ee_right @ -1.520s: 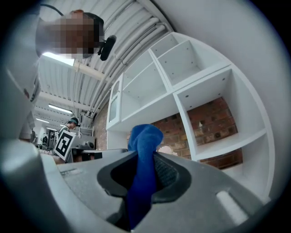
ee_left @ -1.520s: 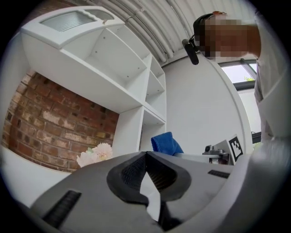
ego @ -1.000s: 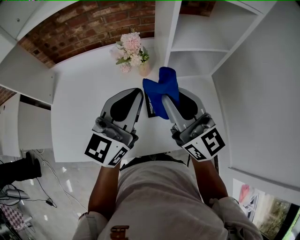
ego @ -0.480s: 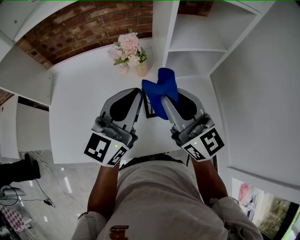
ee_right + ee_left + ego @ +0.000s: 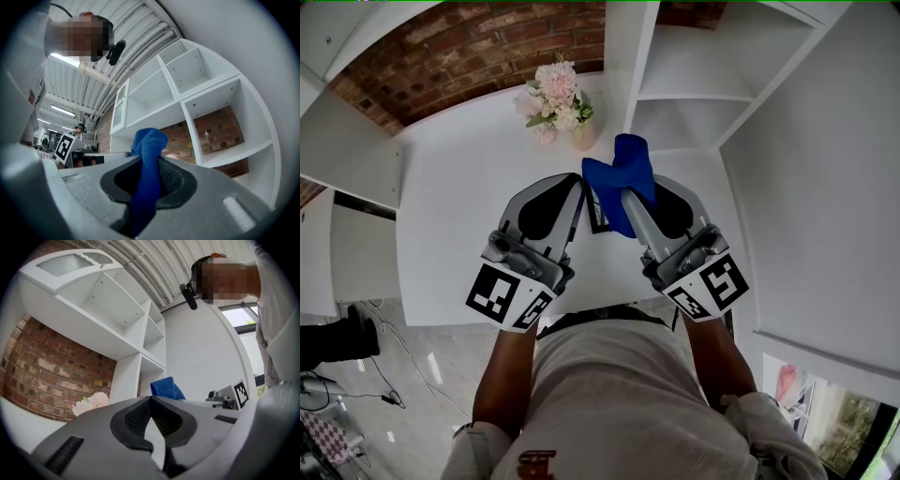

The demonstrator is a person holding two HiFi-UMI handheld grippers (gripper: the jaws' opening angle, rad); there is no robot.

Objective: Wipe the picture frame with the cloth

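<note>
My right gripper point(image 5: 624, 193) is shut on a blue cloth point(image 5: 621, 178), which bunches up past the jaw tips and hangs over the desk. The right gripper view shows the cloth point(image 5: 149, 140) pinched between the pads and sticking out above my right gripper point(image 5: 149, 161). Under the cloth, between the two grippers, a dark-edged picture frame point(image 5: 597, 216) shows only as a narrow strip; the rest is hidden. My left gripper point(image 5: 578, 181) is shut with nothing in it, just left of the frame. In the left gripper view my left gripper point(image 5: 151, 398) has its jaws together, with the cloth point(image 5: 166, 389) beyond them.
A small vase of pink flowers point(image 5: 556, 101) stands at the back of the white desk point(image 5: 459, 206). White open shelves point(image 5: 703, 94) rise at the right and a brick wall point(image 5: 478, 47) runs behind. The desk's front edge is by the person's body.
</note>
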